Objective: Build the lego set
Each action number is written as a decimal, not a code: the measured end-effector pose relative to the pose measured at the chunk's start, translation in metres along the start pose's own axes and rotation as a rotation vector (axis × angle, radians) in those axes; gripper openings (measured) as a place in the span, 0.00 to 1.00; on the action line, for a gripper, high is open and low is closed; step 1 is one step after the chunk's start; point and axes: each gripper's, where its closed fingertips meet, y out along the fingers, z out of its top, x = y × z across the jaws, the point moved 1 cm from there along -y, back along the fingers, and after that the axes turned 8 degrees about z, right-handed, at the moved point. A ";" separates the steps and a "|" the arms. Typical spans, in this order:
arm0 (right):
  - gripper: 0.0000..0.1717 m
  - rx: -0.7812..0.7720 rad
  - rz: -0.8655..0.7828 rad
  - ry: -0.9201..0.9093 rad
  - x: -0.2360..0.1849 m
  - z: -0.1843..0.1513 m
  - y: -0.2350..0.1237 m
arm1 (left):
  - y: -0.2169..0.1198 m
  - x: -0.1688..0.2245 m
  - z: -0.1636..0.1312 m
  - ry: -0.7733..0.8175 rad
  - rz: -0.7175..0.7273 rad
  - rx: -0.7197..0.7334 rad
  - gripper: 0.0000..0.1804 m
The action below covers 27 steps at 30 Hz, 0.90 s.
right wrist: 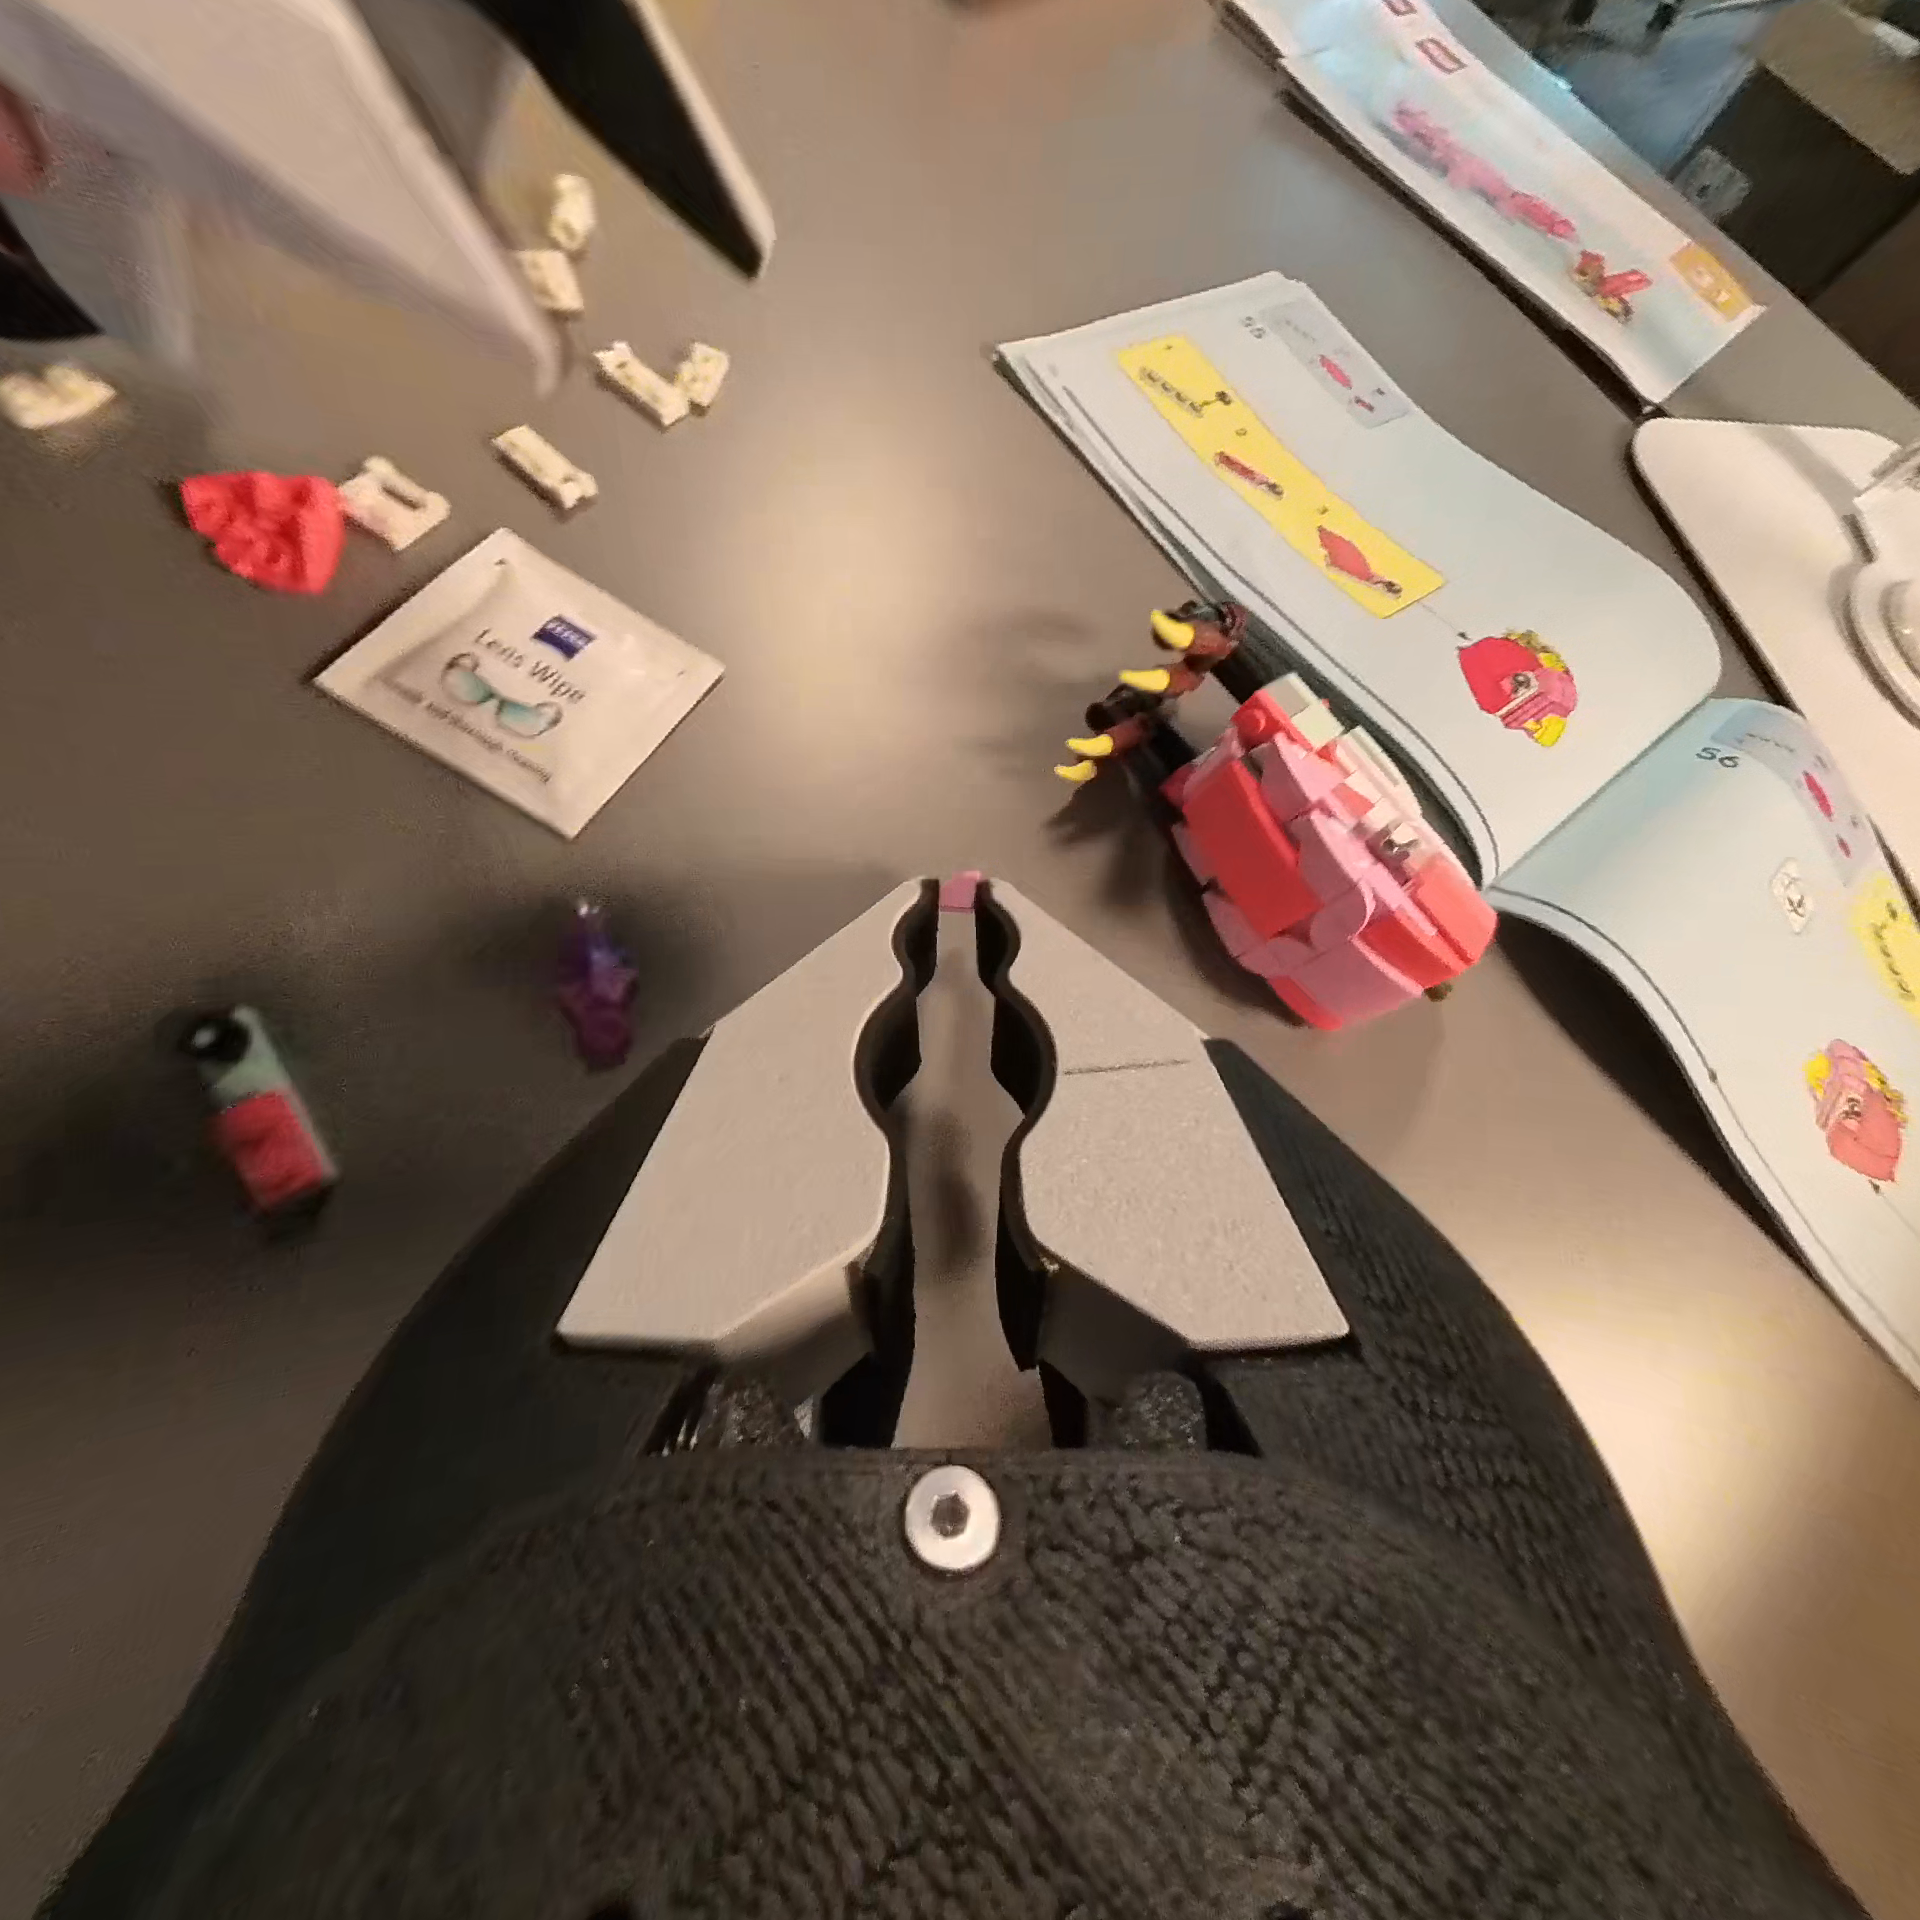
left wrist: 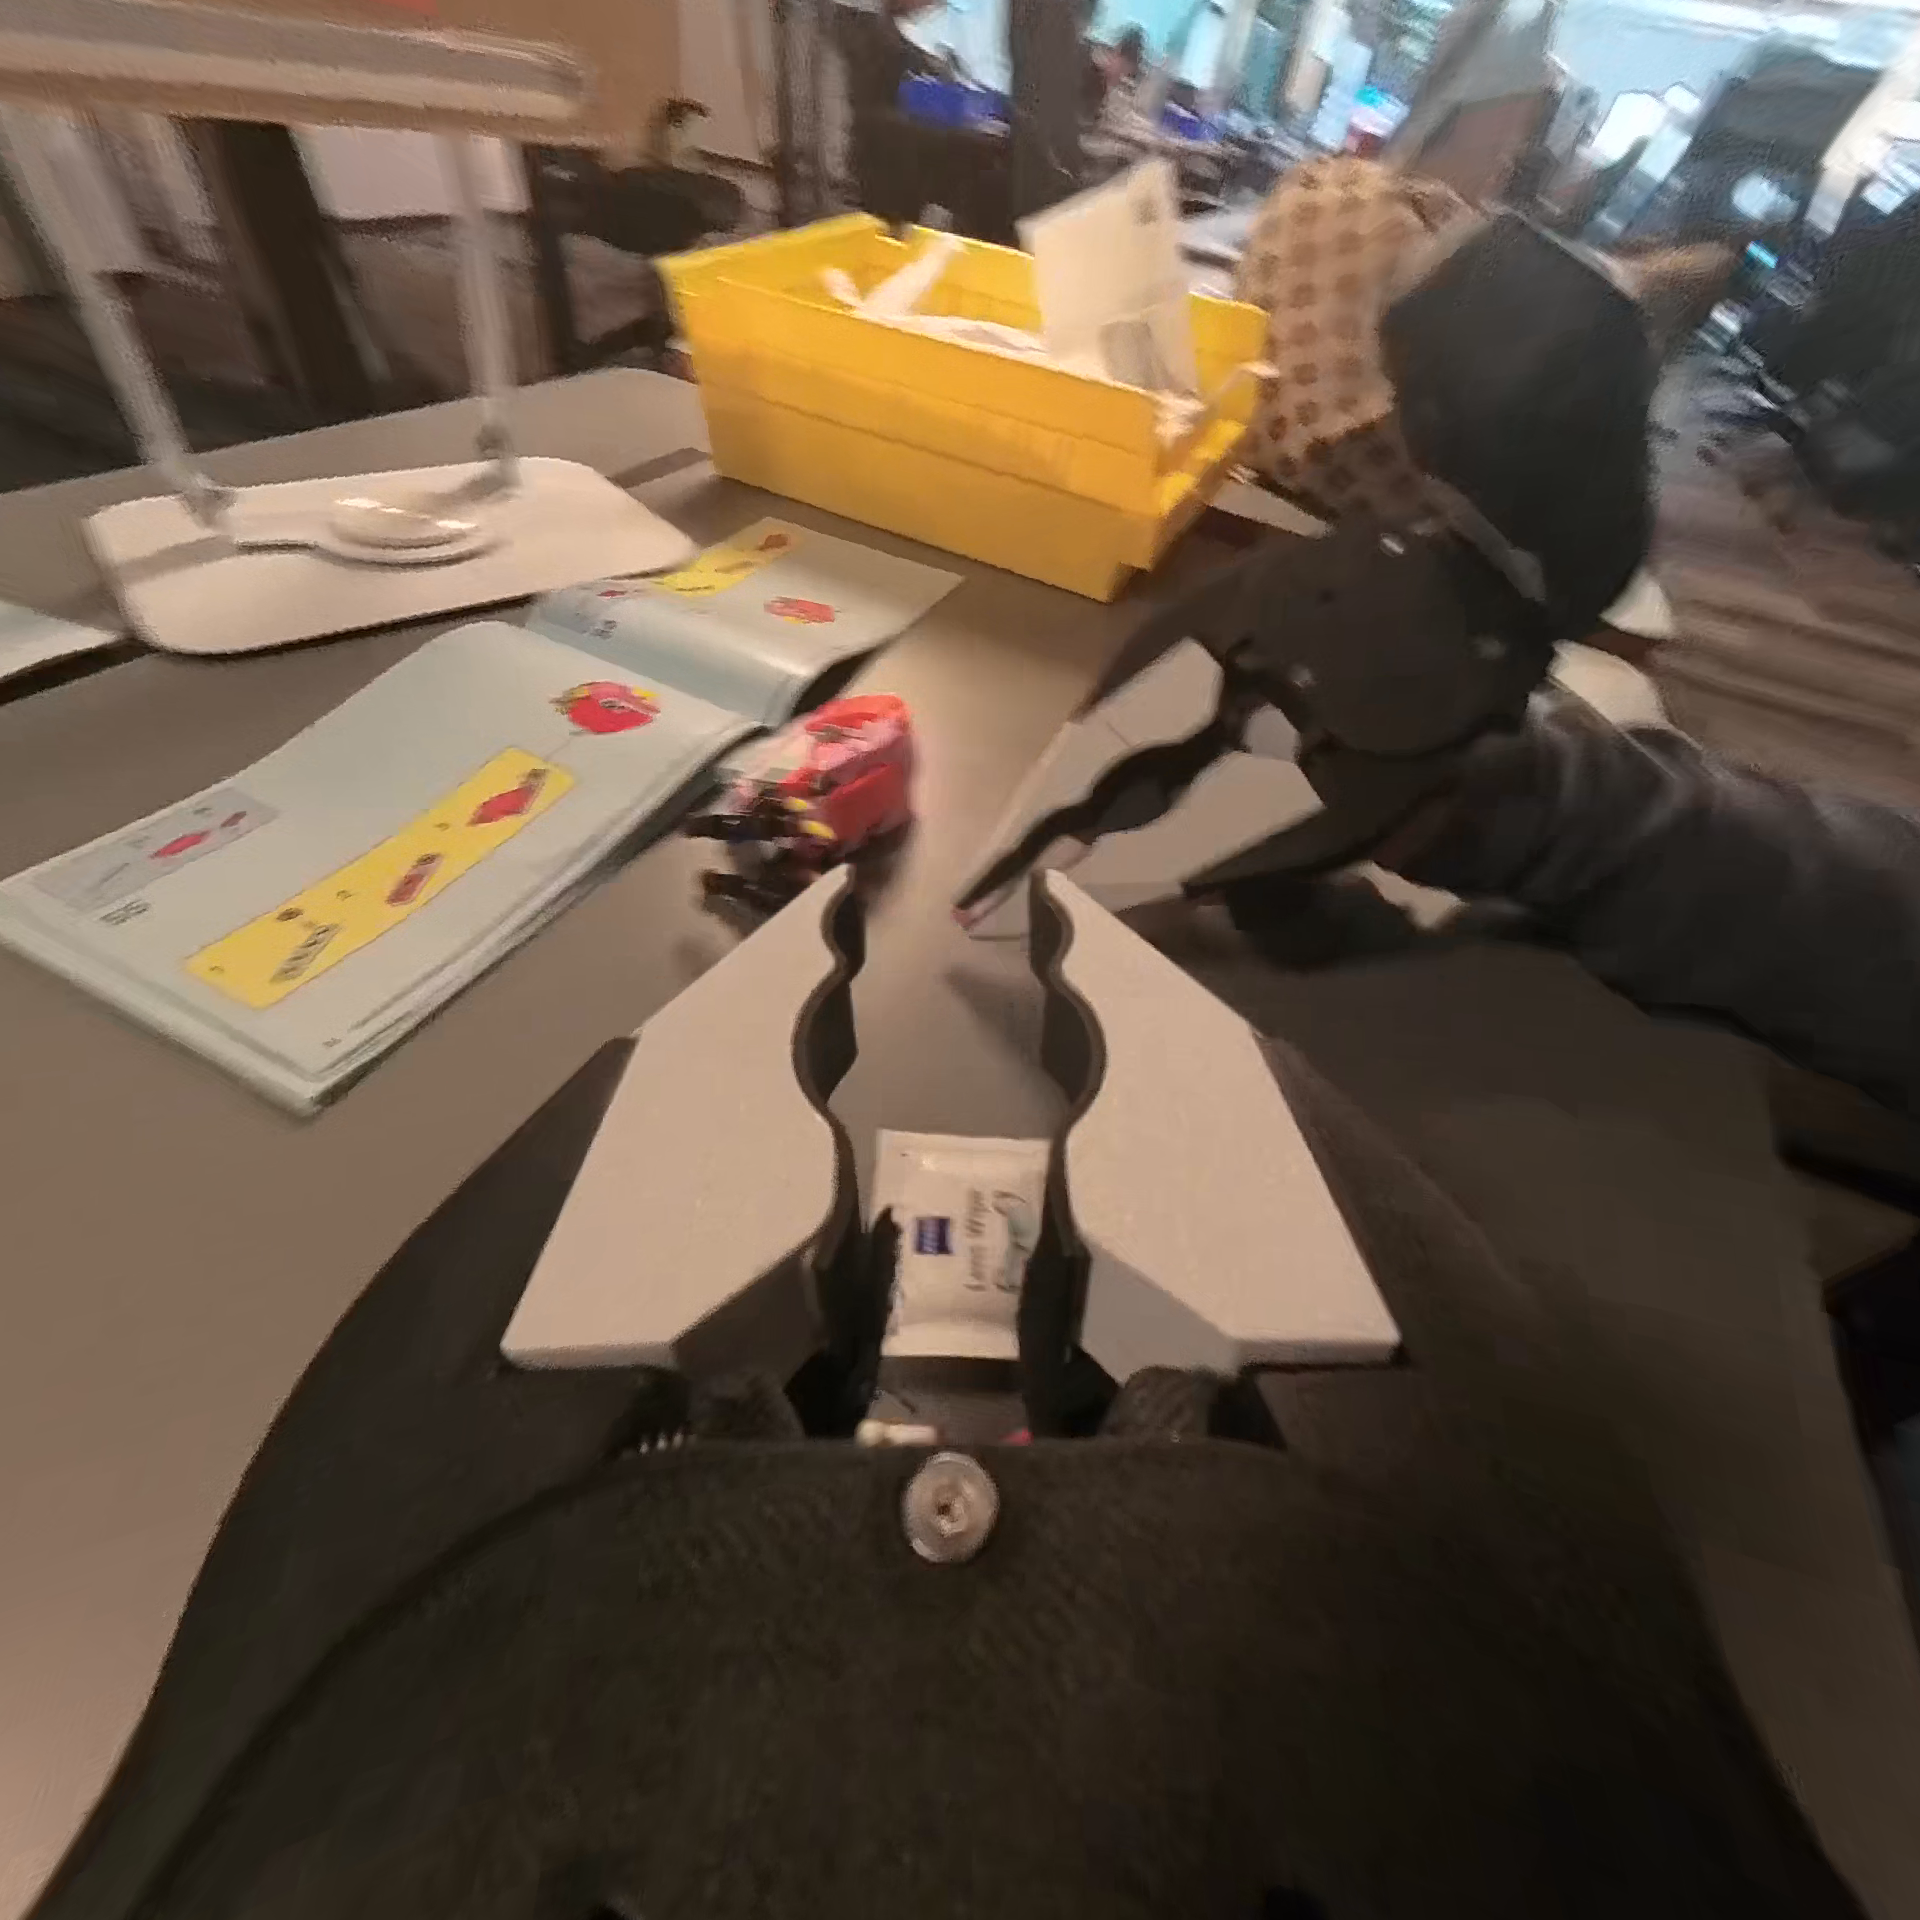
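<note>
R gripper (right wrist: pixel 961 902): tips pinched on small pink brick (right wrist: pixel 960 891), pads pressing both sides, held above grey table (right wrist: pixel 831 520). Red/pink brick model (right wrist: pixel 1340 883) lies fwd-right of R tips, near; long axis runs diagonal beside open booklet (right wrist: pixel 1351 520). L gripper (left wrist: pixel 945 894): jaws apart, nothing betw.; model (left wrist: pixel 831 779) just ahead-left. R nearer. Wipe sachet (right wrist: pixel 520 675) farther left.

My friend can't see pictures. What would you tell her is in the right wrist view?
The right tongs pinch a tiny pink brick at their tips, above a grey table. To the right lies a red and pink brick model beside an open instruction booklet. To the left lie a white wipe packet and a purple piece.
</note>
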 end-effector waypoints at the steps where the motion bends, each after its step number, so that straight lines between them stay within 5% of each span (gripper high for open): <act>1: 0.03 0.004 0.021 0.001 -0.003 -0.002 -0.003 | -0.001 0.012 -0.004 0.026 -0.067 -0.035 0.18; 5: 0.03 0.023 0.092 0.008 -0.013 -0.010 -0.017 | -0.010 0.053 -0.025 0.167 -0.231 -0.141 0.28; 11: 0.03 0.056 0.182 0.000 -0.026 -0.010 -0.028 | -0.019 0.087 -0.071 0.273 -0.349 -0.324 0.28; 19: 0.03 0.177 0.484 -0.139 -0.082 0.010 -0.049 | -0.016 0.087 -0.093 0.292 -0.349 -0.450 0.19; 27: 0.03 0.029 0.633 -0.261 -0.108 0.005 -0.046 | -0.013 0.084 -0.094 0.323 -0.346 -0.445 0.10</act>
